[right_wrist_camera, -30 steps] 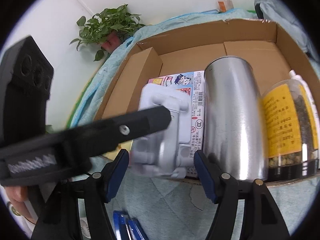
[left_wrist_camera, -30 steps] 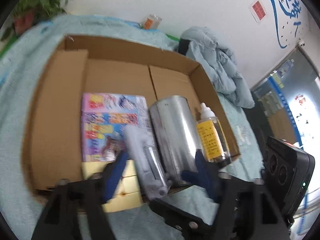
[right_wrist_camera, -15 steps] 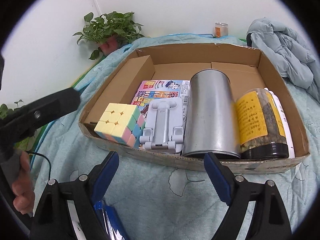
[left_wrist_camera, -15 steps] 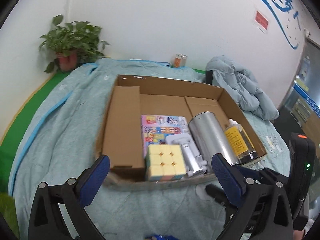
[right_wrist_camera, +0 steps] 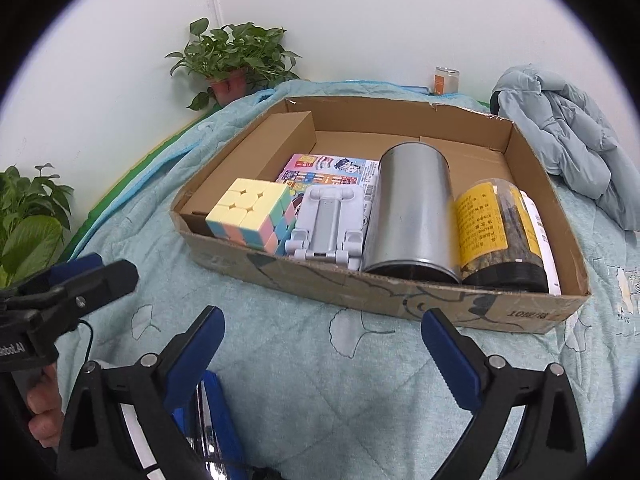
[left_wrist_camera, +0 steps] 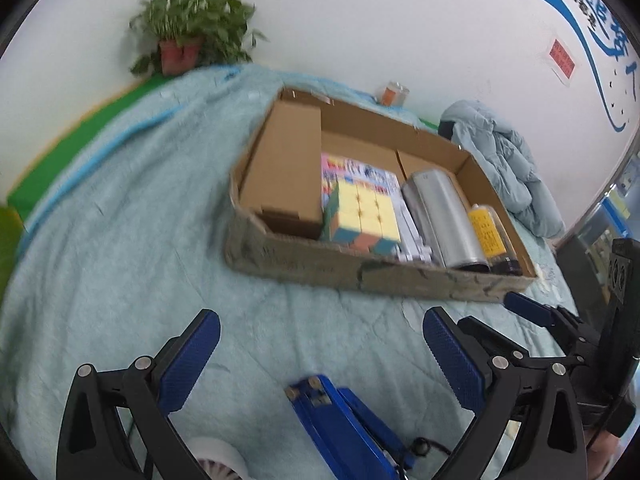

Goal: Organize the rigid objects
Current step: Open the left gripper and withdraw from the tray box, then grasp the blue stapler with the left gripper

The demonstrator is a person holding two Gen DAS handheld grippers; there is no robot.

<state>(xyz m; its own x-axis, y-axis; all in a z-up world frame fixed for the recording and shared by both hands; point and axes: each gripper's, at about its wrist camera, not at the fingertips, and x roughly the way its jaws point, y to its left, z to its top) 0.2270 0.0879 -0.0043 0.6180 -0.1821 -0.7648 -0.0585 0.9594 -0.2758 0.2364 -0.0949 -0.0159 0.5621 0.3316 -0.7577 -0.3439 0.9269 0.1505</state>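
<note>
A shallow cardboard box (right_wrist_camera: pixel 400 292) (left_wrist_camera: pixel 304 268) lies on the teal bedspread. In it lie a pastel puzzle cube (right_wrist_camera: pixel 252 214) (left_wrist_camera: pixel 362 216), a grey folding stand (right_wrist_camera: pixel 326 224), a colourful flat pack (right_wrist_camera: pixel 332 170), a silver can (right_wrist_camera: pixel 414 216) (left_wrist_camera: pixel 444 216) on its side and a dark jar with a yellow label (right_wrist_camera: pixel 496 232) (left_wrist_camera: pixel 490 234). My left gripper (left_wrist_camera: pixel 320 356) is open and empty, short of the box, over a blue object (left_wrist_camera: pixel 344 424). My right gripper (right_wrist_camera: pixel 322 356) is open and empty in front of the box.
A crumpled pale blue jacket (right_wrist_camera: pixel 568 136) lies at the right of the box. A potted plant (right_wrist_camera: pixel 230 60) and a small glass jar (right_wrist_camera: pixel 446 80) stand by the wall. A second plant (right_wrist_camera: pixel 28 220) is at the left. A white round thing (left_wrist_camera: pixel 218 462) lies under my left gripper.
Both grippers have let go and pulled back from the box. The grey stand and the puzzle cube now lie inside the box. My left gripper has dropped lower and swung left.
</note>
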